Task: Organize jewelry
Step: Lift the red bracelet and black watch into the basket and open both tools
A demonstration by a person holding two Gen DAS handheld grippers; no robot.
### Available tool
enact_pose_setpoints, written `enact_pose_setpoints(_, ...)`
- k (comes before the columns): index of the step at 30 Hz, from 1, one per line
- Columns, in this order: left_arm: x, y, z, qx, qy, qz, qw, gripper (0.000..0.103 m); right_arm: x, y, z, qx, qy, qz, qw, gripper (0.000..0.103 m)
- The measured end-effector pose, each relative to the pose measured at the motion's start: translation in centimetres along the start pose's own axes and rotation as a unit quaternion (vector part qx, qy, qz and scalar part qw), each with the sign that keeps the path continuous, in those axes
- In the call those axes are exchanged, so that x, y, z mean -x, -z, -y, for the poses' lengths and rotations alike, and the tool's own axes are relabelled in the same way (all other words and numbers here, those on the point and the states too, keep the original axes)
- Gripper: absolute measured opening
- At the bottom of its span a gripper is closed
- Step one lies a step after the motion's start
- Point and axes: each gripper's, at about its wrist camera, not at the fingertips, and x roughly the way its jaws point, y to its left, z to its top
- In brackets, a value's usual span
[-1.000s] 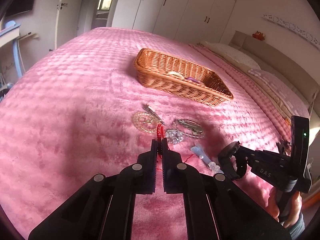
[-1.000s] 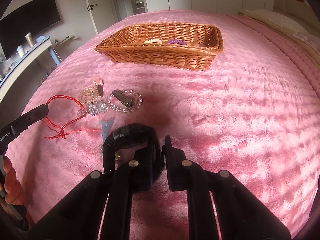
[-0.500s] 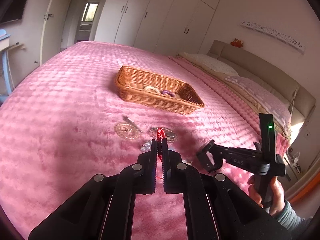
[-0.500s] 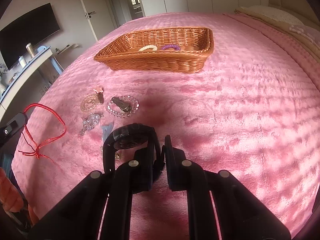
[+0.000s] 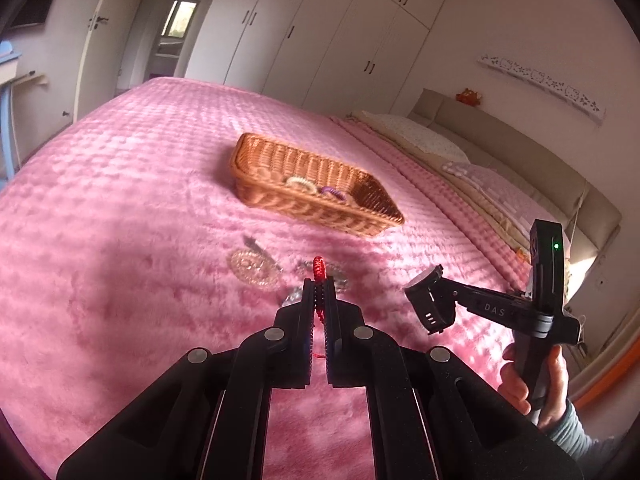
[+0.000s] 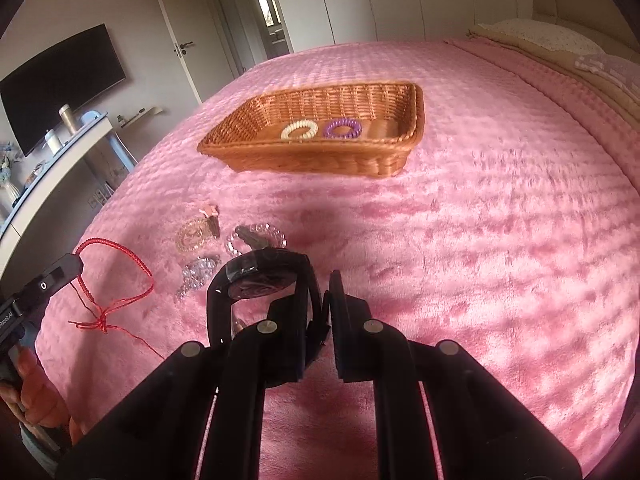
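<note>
Both tools are clenched on jewelry above a bed. Left tool [image 5: 319,286] pinches a red cord bracelet [image 6: 114,276], whose loop and knotted tails hang clear of the pink bedspread [image 6: 500,220]. Right tool [image 6: 325,280] grips the strap of a black watch [image 6: 262,278], the watch face tilted up to the left of the fingers; a hand [image 5: 536,376] in a grey sleeve holds its handle.

On the plush, quilted bedspread, far of the tools, sits a brown wicker basket [image 6: 304,160] with a cream coil hair tie [image 6: 298,131] and a purple coil hair tie [image 6: 343,128] lying side by side inside it. Between the basket and the tools a small cluster rests on the cover: a round gold pendant [image 6: 192,236], a clear bead bracelet [image 6: 256,236] with a dark clip across it, and a crystal piece [image 6: 198,272] just near of them.

White wardrobes [image 5: 340,36] line the far wall beside an open doorway. Pillows [image 5: 420,140] and a beige headboard lie to the right, and a dark television [image 6: 60,88] hangs over a white desk [image 6: 60,160] on the left.
</note>
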Motion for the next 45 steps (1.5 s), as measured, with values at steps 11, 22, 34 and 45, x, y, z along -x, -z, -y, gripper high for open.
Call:
enact_pose_setpoints(11,-4.8,-10.5,2.6,-0.029,0.023,0.054,0.9978,0.002,-0.6,-10.9,0.6,0.006,0.025,0.079,0.997,0.009)
enact_pose_setpoints(22,-16.1,-16.3,-0.1,0.004,0.012,0.038,0.9992,0.003,-11.4,-17.6,2.9,-0.032,0.04,0.019,0.998,0.009)
enact_pose_setpoints(34,-24.0,-14.4,-3.0,-0.011,-0.064,-0.036,0.9972,0.003,-18.4,-16.6,3.7,-0.026,0.066,-0.042,0.997,0.009)
enact_pose_setpoints(45,-22.5,-14.1,-2.6,-0.022,-0.082,-0.028,0.996,0.038,-15.0,-16.7,3.5,-0.036,0.051,-0.013,0.998,0.03)
